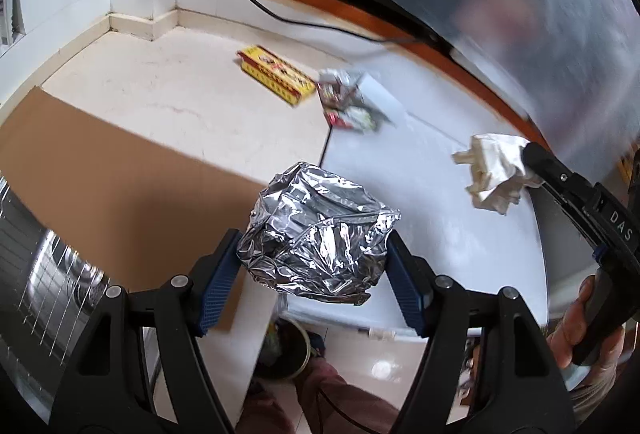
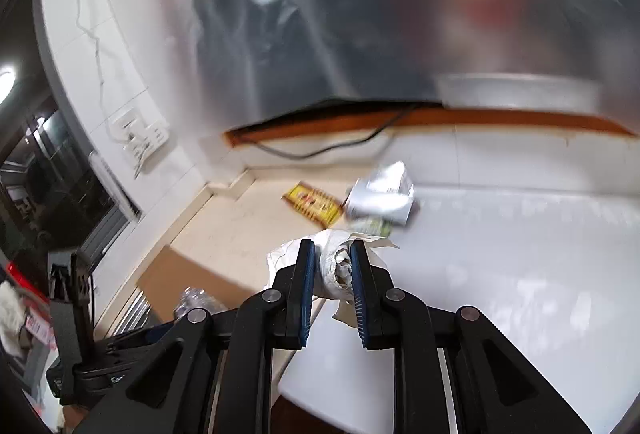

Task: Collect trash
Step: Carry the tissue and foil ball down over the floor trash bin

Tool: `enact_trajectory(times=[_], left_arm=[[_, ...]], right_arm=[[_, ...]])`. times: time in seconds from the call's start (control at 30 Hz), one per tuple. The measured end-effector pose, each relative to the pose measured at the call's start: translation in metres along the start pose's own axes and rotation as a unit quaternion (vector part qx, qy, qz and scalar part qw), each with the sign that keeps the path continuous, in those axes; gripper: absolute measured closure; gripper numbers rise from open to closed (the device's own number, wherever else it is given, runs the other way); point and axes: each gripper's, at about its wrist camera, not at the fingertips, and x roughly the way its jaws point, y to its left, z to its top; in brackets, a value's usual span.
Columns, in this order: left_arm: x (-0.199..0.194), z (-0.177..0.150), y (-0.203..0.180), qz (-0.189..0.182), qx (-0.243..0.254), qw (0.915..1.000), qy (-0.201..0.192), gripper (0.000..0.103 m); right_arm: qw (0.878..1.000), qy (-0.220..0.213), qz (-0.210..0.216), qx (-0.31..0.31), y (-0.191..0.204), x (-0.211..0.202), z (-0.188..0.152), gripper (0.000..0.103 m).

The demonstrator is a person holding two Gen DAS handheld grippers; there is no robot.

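My left gripper [image 1: 312,242] is shut on a crumpled ball of silver foil [image 1: 320,230], held above the counter's front edge, its blue pads pressed on both sides. My right gripper [image 2: 332,258] is shut on a crumpled white paper wad [image 2: 340,262]; the same paper wad [image 1: 496,170] shows in the left wrist view at the right, at the tip of the right gripper's black fingers [image 1: 548,162]. On the counter lie a flat yellow packet [image 1: 276,74] and a torn silver-and-red wrapper [image 1: 352,102]. A small bin [image 1: 288,350] stands on the floor below the foil.
A brown cardboard sheet [image 1: 120,170] covers the counter's left part beside a sink with a wire rack [image 1: 52,282]. A black cable [image 1: 272,10] runs along the orange sill. Clear plastic sheeting [image 2: 360,14] hangs behind. The white tabletop [image 2: 500,274] spreads to the right.
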Motion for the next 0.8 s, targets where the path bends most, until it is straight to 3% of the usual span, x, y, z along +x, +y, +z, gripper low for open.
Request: enact_trajectory(times=[0.4,0.8], left_arm=[[-0.033,-0.084,-0.024,0.034,0.016,0.9992,0.013,0.036],[-0.016,-0.185,-0.07,0.071,0.017,0.9957,0.058,0.036]], right_arm=[[0.996,0.071,0.035,-0.036,0.03,-0.063,-0.111,0.086],[0.99,0.129,0.047,-0.029,-0.022,-0.088,-0.213,0.086]])
